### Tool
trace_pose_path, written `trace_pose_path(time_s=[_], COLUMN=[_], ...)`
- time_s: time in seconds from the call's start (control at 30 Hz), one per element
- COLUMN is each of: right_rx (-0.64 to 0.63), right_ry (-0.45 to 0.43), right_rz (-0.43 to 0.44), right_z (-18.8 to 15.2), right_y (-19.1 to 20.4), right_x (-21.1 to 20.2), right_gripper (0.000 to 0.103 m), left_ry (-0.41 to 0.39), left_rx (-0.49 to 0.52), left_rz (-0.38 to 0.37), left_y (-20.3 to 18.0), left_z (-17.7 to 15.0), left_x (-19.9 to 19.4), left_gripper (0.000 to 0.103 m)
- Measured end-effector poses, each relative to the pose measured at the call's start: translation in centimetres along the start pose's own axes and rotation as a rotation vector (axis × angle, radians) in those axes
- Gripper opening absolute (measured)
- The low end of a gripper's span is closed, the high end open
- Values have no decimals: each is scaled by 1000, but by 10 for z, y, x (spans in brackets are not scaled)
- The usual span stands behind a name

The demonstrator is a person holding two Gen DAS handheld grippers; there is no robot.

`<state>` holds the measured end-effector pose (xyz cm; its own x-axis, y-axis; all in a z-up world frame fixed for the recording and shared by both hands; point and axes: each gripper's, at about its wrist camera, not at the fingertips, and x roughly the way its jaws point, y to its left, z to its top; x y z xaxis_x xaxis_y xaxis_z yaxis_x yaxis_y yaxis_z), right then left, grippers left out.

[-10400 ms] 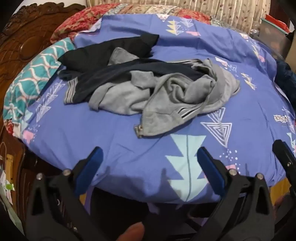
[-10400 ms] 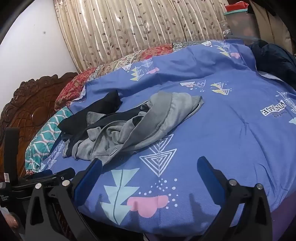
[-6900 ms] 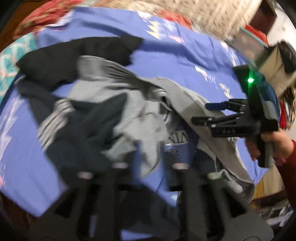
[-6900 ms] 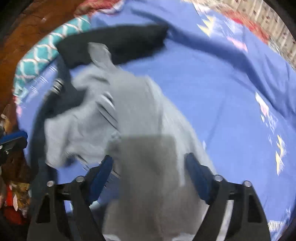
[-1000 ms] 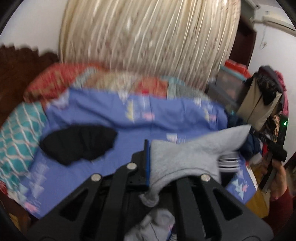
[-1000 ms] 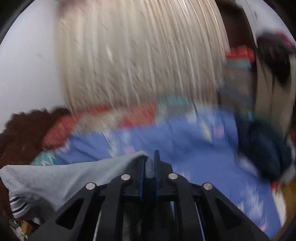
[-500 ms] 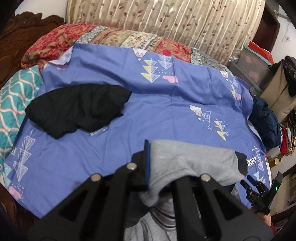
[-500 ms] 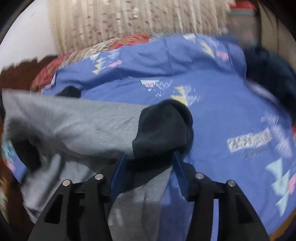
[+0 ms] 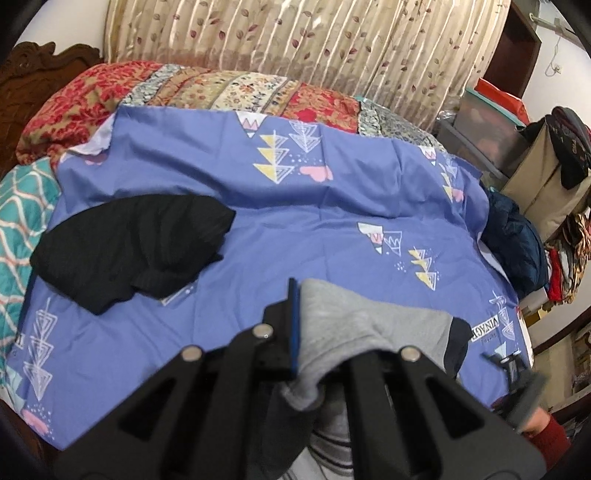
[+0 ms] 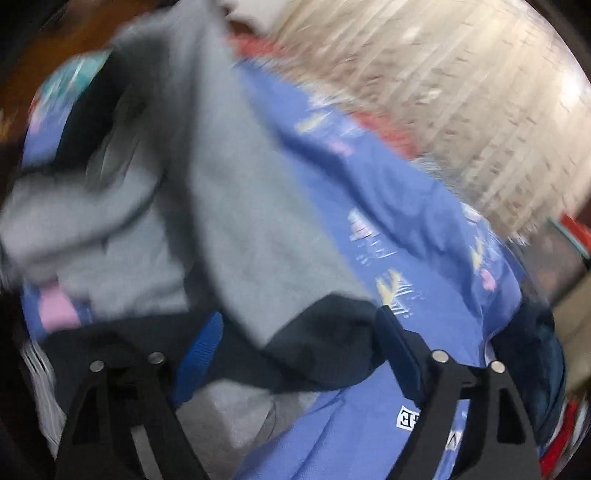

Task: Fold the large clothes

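Observation:
A grey sweatshirt (image 9: 369,321) with a dark cuff (image 9: 458,343) lies stretched low over the blue patterned bed sheet (image 9: 295,221). My left gripper (image 9: 299,332) is shut on a bunched grey edge of it. In the blurred right wrist view my right gripper (image 10: 299,350) has its jaws opening wide. The dark cuff (image 10: 332,332) lies loose between the blue pads (image 10: 199,350), and the grey sleeve (image 10: 240,221) runs away to the upper left. The left wrist view shows the right gripper (image 9: 513,373) blurred at the lower right, in a hand with a red sleeve.
A black garment (image 9: 129,243) lies on the sheet's left side. Past it are a teal pillow (image 9: 18,221), a red patterned quilt (image 9: 221,85) and a curtain (image 9: 295,33). Dark blue clothes (image 9: 517,240) and storage boxes (image 9: 487,125) crowd the bed's right edge.
The right gripper's jaws went from shut on the grey fabric to wide apart, and the view rolled. Both grippers sank toward the bed, and the sweatshirt came down onto the sheet.

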<state>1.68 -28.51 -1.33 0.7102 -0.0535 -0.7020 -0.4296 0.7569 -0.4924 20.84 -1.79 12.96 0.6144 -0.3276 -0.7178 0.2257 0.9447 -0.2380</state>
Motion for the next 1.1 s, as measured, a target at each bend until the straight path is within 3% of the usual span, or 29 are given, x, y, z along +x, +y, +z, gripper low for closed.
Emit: trace_pose_path(time_s=[0.07,0.1,0.13,0.17,0.23,0.3,0.43,0.53,0.6,0.63,0.7,0.73,0.8,0.83,0.9,0.97,1.1], right_rx=[-14,2,23,96,316,434,658,639,665,698,793,826,901,918,936,917,998], right_ry=[52,69,71,52,-70,-153,-299,-267,-170,-113,56,114,121,115,91,66,69], right_rz=[-45,-45,-38,-34,-60,-179,-244,-326,-307,-294,-227,-176,-72,-28,111,190,280], right_z=[-6,-7,-6,-2,8,21,57,95,114,112,98,92,64,56,25,-6,-67], right_y=[3,0,-8,-29,-92,-153,-273,-318,-349,-357,-355,-349,-321,-312,-275,-230,-158], right_x=[28,37,41,38,14,-4,-21,4,61,95,152,169,182,181,162,127,61], right_gripper=[97,84,37,18,18,18,18,18,19,26,39,39,39,39,41,48,73], left_ry=[8,12,15,22,29,36,14,6,22,44,138,261,384,428,439,425,361], left_rx=[-14,-18,-22,-29,-34,-28,-74,-128,-153,-174,-188,-174,-160,-160,-159,-125,8], left_rz=[5,8,10,10,4,-6,-76,-98,-64,-38,19,99,154,147,102,65,-11], left_y=[4,6,7,10,12,11,0,-7,-10,-9,-8,-5,1,5,10,10,3], left_z=[4,5,6,7,12,22,70,112,131,142,147,139,119,103,77,61,17], left_x=[9,12,14,18,24,33,55,87,121,152,210,256,297,311,310,293,221], left_gripper=[2,2,2,2,2,2,2,2,2,3,8,9,9,9,10,11,13])
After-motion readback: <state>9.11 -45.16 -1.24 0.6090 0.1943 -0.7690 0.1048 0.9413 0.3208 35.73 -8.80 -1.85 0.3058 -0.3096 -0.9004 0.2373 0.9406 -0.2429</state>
